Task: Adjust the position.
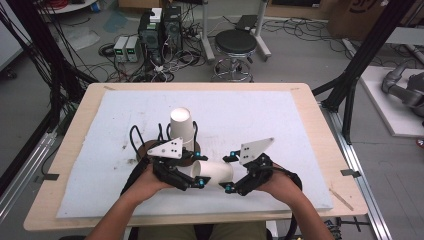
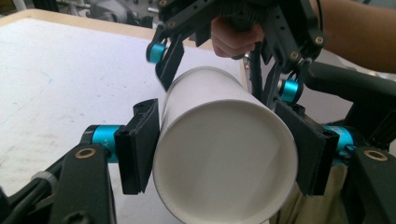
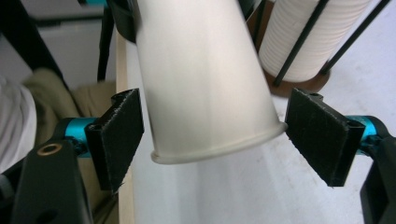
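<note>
Low centre of the high view, a white paper cup [image 1: 214,172] lies on its side, held off the counter [image 1: 310,150] between the two grippers. The left gripper [image 1: 194,182] has it: in the left gripper view its pads [image 2: 137,144] press on both sides of the cup [image 2: 224,154] close to one end, so those jaws are clamped on it. The right gripper [image 1: 231,188] comes in from the other end; in the right gripper view the rolled rim [image 3: 219,149] sits between the jaws, one pad [image 3: 119,135] about touching at lower left, the other standing just clear at the right, so these jaws are apart and not gripping. Behind, upper centre of the high view, the cup stack [image 1: 181,127] stands upright in its wire holder [image 1: 165,145]. This looks like one cup freshly drawn off the stack and about to be handed over or pulled straight. Next, I'd say, the right jaws must close squarely on the rim end, gently, since thin paper will crush, before the left lets go.
</note>
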`<state>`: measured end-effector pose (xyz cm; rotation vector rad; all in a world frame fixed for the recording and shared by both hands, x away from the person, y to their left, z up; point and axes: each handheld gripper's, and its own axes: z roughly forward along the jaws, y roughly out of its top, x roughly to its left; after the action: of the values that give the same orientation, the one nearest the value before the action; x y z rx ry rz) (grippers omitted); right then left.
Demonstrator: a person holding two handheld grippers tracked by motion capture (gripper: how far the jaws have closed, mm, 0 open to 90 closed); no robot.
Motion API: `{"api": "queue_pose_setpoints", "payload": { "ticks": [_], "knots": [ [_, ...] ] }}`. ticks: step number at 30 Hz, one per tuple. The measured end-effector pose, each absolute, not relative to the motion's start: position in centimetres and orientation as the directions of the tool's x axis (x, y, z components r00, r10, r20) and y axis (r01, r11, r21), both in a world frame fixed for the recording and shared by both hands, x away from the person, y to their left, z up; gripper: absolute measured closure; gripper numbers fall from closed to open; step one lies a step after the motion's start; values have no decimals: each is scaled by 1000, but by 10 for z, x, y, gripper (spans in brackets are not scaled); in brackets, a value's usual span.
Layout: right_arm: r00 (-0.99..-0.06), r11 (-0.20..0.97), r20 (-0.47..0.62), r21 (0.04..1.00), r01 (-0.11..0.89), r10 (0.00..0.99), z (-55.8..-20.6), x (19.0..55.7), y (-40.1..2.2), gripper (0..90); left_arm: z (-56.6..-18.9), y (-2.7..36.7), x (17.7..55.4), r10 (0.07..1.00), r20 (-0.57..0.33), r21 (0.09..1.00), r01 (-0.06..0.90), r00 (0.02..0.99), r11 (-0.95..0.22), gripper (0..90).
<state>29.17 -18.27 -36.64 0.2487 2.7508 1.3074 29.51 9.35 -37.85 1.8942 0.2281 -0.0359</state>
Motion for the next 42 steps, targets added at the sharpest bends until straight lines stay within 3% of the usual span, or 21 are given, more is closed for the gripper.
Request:
{"api": "queue_pose_setpoints", "payload": {
  "ticks": [8, 20, 42],
  "knots": [
    [-959, 438, 69, 879, 189, 276, -369, 288, -211, 196, -385, 101, 296, 162, -133, 962, 167, 978, -215, 336],
    [-942, 395, 144, 881, 261, 302, -390, 285, -227, 196, -392, 107, 295, 148, -145, 978, 164, 978, -128, 336],
    [-962, 354, 225, 896, 267, 157, -396, 285, -203, 190, -392, 100, 288, 41, -136, 987, 139, 990, -77, 340]
  ]
}}
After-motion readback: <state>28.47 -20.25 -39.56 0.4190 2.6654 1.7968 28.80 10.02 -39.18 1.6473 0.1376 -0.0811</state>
